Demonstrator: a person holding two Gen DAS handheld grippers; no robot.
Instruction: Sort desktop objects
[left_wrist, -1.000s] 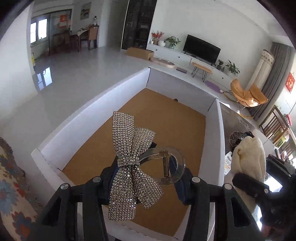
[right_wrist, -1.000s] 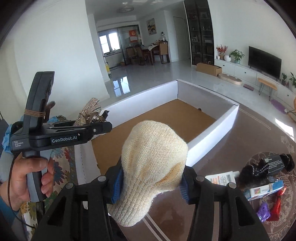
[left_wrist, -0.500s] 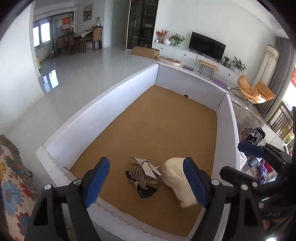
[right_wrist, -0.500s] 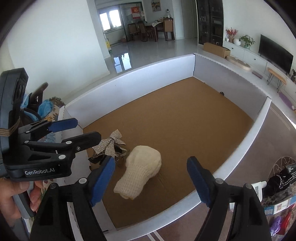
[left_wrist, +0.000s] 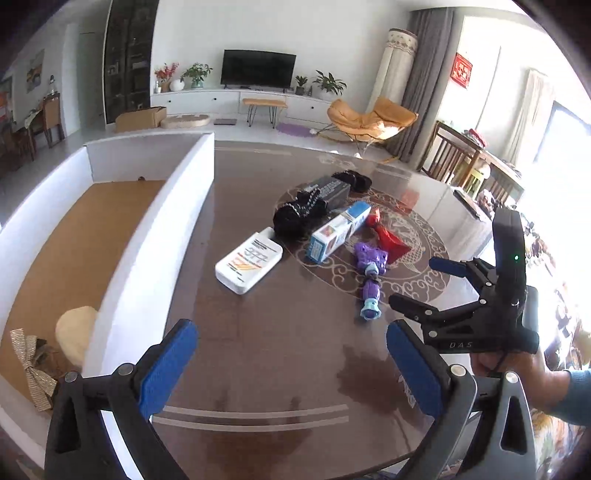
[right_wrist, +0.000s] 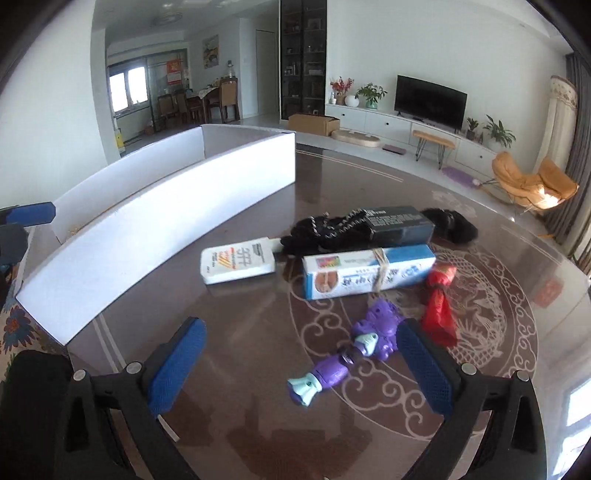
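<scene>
On the table (right_wrist: 517, 236), a purple toy (right_wrist: 354, 350) lies just ahead of the right tool (right_wrist: 301, 365), outside the white box (right_wrist: 155, 236). Both this and the left tool (left_wrist: 291, 365) are opening wide and hold nothing. For a good grasp, bring the right fingers to both sides of the toy's middle before closing.

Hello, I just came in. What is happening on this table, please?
A person is sorting small things from a dark round table into a white box. A cream knitted piece and a glittery bow already lie inside the box. The left gripper and the right gripper both hold nothing, and their jaws are opening. A white bottle, a blue-and-white carton, a purple toy, a red item and black items wait on the table.
</scene>
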